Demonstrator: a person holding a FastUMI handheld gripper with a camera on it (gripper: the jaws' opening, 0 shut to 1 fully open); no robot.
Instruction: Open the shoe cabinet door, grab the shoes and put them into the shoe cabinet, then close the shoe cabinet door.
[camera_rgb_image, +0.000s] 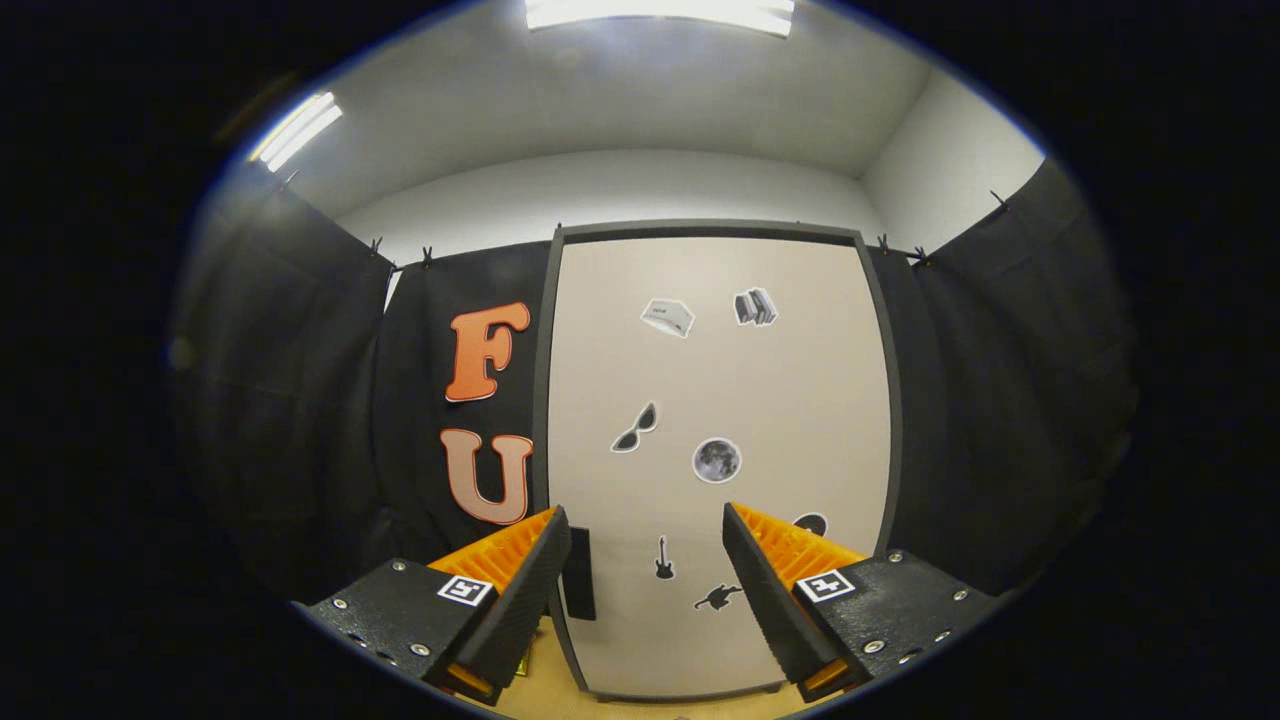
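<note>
The shoe cabinet (720, 400) stands straight ahead, a tall unit with a dark frame. Its beige door (780, 380) is closed and carries several small stickers. A dark handle (578, 572) sits low on the door's left side, just right of my left finger (525, 585). My gripper (648, 525) is open and holds nothing, its fingers pointing at the lower part of the door with a gap still between tips and door.
Black cloth walls (300, 400) flank the cabinet on both sides. A strip of wooden floor (545, 690) shows below the cabinet's base. White ceiling with lamps lies above.
</note>
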